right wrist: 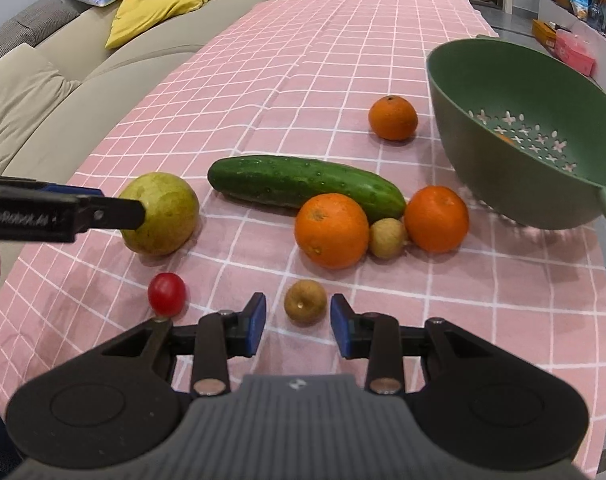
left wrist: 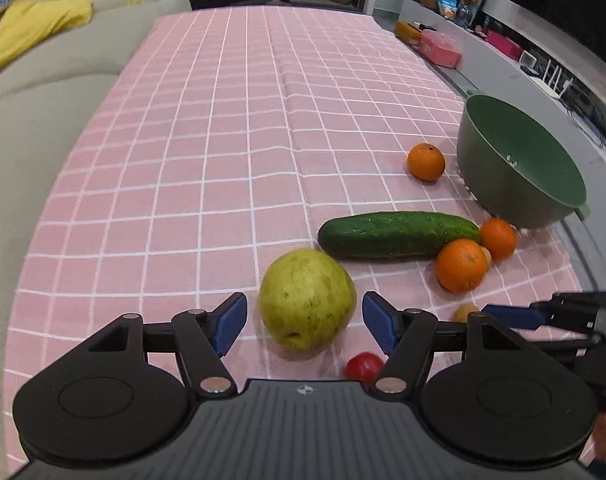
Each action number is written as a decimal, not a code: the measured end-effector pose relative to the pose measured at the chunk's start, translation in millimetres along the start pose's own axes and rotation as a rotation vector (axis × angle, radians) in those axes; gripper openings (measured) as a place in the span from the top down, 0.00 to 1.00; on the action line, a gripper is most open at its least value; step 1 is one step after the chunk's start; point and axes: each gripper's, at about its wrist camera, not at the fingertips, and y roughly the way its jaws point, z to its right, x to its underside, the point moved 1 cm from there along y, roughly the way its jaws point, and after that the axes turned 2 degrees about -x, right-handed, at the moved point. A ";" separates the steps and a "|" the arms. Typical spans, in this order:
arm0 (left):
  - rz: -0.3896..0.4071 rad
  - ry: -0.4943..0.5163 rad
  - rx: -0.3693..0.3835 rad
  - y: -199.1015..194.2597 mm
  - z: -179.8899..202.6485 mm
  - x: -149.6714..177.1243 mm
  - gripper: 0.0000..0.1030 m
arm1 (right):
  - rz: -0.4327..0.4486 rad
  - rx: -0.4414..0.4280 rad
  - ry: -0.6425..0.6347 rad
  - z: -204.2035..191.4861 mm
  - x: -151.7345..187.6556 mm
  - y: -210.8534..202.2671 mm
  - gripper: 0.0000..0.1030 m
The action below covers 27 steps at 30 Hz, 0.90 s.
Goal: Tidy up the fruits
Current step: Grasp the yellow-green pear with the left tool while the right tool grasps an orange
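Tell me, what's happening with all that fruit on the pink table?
A person holds a gripper in each hand to sort fruit. The left gripper is open around a green pear. The right gripper is open around a small brown fruit. Oranges, a cucumber and a cherry tomato wait on the cloth beside the green colander.

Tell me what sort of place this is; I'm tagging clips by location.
Most likely a home living room: a beige sofa with a yellow cushion beside a table under a pink checked tablecloth, plus a large dark screen.
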 end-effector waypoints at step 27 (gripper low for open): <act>-0.040 -0.001 0.028 35.1 -1.1 -3.9 0.27 | 0.091 0.112 -0.015 -3.3 -21.9 15.0 0.61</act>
